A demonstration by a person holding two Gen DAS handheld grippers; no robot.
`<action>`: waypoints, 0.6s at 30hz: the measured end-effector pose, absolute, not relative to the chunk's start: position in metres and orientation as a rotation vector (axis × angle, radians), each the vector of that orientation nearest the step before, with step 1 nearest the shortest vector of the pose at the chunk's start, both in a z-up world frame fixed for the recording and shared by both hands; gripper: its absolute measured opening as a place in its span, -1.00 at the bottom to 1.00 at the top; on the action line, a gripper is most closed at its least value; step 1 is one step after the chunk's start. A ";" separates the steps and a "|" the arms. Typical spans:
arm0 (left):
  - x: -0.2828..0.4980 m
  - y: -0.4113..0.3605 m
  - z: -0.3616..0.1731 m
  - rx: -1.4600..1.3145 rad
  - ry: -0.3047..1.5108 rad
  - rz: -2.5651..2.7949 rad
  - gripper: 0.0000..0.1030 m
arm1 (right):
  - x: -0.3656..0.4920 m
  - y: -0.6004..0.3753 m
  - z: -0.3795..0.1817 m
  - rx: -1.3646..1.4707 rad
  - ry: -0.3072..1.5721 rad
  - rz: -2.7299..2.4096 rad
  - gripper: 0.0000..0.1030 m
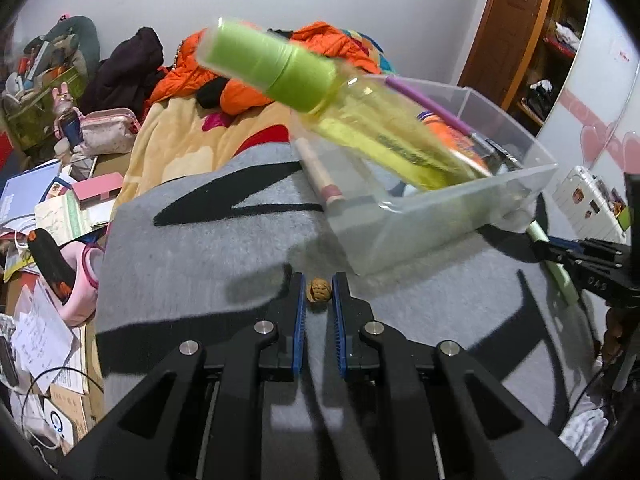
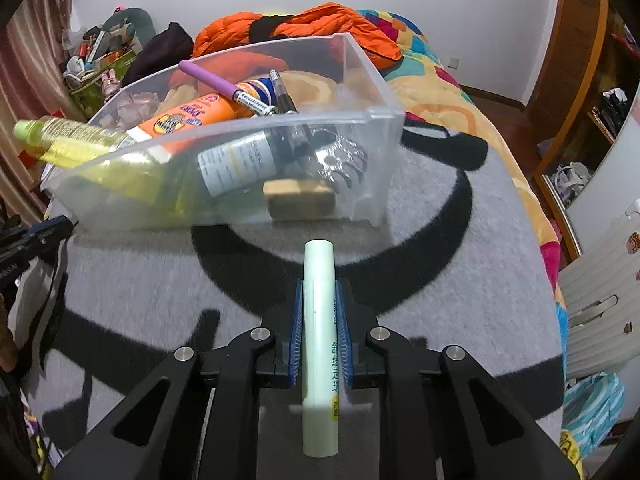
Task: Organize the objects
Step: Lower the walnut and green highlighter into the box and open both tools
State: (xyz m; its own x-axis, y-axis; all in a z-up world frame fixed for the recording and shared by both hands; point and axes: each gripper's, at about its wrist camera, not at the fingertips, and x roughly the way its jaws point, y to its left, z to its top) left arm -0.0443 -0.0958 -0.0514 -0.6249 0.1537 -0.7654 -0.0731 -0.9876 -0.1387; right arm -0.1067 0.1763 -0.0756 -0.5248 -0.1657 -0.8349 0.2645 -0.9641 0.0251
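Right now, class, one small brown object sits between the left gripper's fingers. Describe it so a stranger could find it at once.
Start at the grey blanket with black markings covering the bed, then find the clear plastic bin of bottles and pens. Just in front of the bin, between the left gripper's blue-padded fingers, is a walnut: the only small, round, wrinkled brown thing among long tubes and bottles.

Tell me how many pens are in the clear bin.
2: a purple pen and a black pen, both propped on the orange tube. Clutter may hide others.
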 end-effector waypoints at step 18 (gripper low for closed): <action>-0.033 -0.034 0.020 -1.072 -0.068 2.768 -0.76 | -0.099 0.184 -0.016 1.140 0.019 -2.532 -0.72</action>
State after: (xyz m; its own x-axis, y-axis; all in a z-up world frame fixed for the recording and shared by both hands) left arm -0.0333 -0.0341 0.0198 -0.7263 0.1764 -0.6643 -0.1434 -0.9841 -0.1046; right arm -0.0988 0.1839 -0.0156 -0.6082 -0.3202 -0.7263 0.3308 -0.9340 0.1347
